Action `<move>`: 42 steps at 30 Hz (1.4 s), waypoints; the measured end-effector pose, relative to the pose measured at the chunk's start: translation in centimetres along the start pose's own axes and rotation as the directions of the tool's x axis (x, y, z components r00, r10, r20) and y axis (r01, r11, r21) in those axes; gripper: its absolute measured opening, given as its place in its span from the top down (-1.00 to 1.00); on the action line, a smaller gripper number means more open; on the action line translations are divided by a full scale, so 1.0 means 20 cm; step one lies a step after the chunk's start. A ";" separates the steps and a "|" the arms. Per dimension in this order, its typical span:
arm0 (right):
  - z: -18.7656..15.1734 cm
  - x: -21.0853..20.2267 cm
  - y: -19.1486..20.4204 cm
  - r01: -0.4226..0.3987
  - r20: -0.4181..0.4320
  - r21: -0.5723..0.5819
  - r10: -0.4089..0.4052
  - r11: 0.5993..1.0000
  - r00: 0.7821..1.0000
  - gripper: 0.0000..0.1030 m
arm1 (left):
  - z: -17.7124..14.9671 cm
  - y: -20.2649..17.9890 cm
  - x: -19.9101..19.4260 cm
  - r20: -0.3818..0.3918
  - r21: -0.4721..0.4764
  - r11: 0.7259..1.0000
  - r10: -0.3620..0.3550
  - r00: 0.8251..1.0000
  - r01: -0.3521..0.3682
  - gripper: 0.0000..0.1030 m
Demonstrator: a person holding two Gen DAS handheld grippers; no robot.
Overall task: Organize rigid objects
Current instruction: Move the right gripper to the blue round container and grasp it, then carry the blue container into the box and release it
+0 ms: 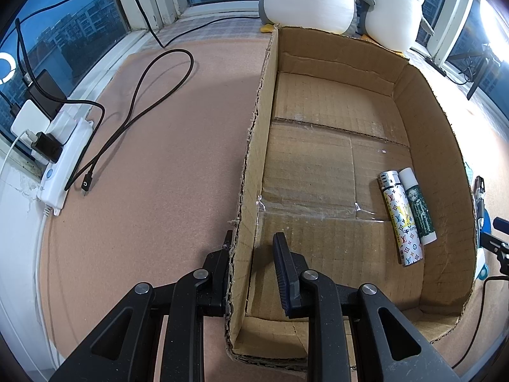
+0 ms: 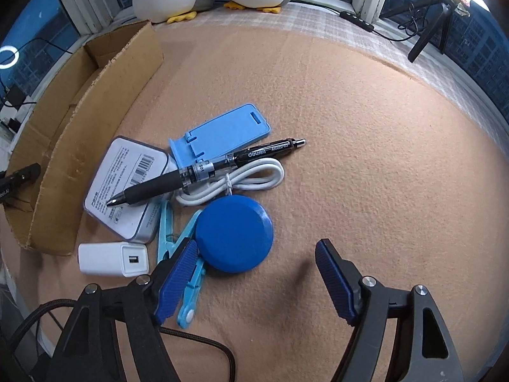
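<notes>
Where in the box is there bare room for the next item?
Most of the cardboard box floor is bare: everything left of the two tubes by its right wall. Outside, the pile along that wall is crowded.

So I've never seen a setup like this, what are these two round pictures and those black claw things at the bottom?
Each picture comes from a wide-angle camera on a hand-held gripper, looking along its two fingers. In the left view, the left gripper straddles the wall of a cardboard box, which holds two small tubes. Whether it pinches that wall is unclear. In the right view, the right gripper is open and empty above a pile: a pen, a blue disc, a white charger, a white cable, a tin, clothes pegs and a blue phone stand.
</notes>
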State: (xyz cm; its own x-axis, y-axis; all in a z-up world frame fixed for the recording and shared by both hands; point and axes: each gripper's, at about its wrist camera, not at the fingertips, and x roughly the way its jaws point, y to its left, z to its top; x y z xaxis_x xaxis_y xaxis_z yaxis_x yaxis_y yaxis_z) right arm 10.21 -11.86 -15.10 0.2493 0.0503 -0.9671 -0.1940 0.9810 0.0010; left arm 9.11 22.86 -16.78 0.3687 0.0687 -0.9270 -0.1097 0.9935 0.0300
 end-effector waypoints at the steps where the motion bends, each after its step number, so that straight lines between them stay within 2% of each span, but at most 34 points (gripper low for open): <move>1: 0.00 0.00 0.00 0.003 0.000 0.000 -0.003 1.000 1.000 -0.38 | 0.00 0.00 0.00 0.000 0.000 1.000 0.000 1.000 0.000 0.54; 2: 0.01 0.01 -0.01 0.009 0.000 0.003 -0.009 1.000 1.000 -0.35 | 0.00 0.00 0.00 0.000 0.000 1.000 0.000 1.000 0.000 0.54; 4: 0.01 0.03 -0.03 0.025 -0.017 0.012 -0.025 1.000 1.000 -0.14 | 0.00 0.00 0.00 0.001 -0.001 1.000 -0.001 1.000 0.001 0.54; 10: 0.01 0.02 -0.08 0.026 -0.006 0.032 -0.026 0.999 1.000 -0.03 | -0.01 -0.01 0.00 0.001 -0.001 1.000 -0.002 1.000 0.002 0.53; 12: 0.01 0.01 -0.09 0.027 -0.003 0.036 -0.027 0.999 1.000 0.11 | -0.01 -0.01 0.00 0.001 -0.002 1.000 -0.002 1.000 0.002 0.54; 21: 0.00 0.01 -0.10 0.027 0.014 0.059 -0.028 0.998 1.000 0.11 | -0.01 -0.01 0.00 0.002 -0.002 1.000 -0.002 1.000 0.002 0.53; 30: 0.05 -0.17 -0.05 -0.016 0.098 0.077 0.008 0.997 0.995 0.11 | -0.01 0.00 0.00 0.002 0.006 1.000 -0.006 1.000 0.006 0.54; 36: 0.14 -0.29 0.16 -0.085 0.160 0.005 0.083 0.996 0.984 0.11 | -0.01 0.00 0.00 0.004 0.008 1.000 -0.003 1.000 0.003 0.53; 42: 0.22 -0.33 0.40 -0.137 0.177 -0.081 0.149 0.987 0.973 0.11 | -0.01 -0.01 0.00 0.006 0.010 1.000 -0.002 1.000 0.002 0.54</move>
State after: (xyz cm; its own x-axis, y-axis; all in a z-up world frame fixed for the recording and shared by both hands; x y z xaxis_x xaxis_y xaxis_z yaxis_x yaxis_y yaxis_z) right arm 11.20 -3.55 -7.66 0.3816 0.2287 -0.8956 -0.3029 0.9463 0.1126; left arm 8.88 22.65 -16.80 0.3739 0.0673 -0.9250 -0.0993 0.9945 0.0322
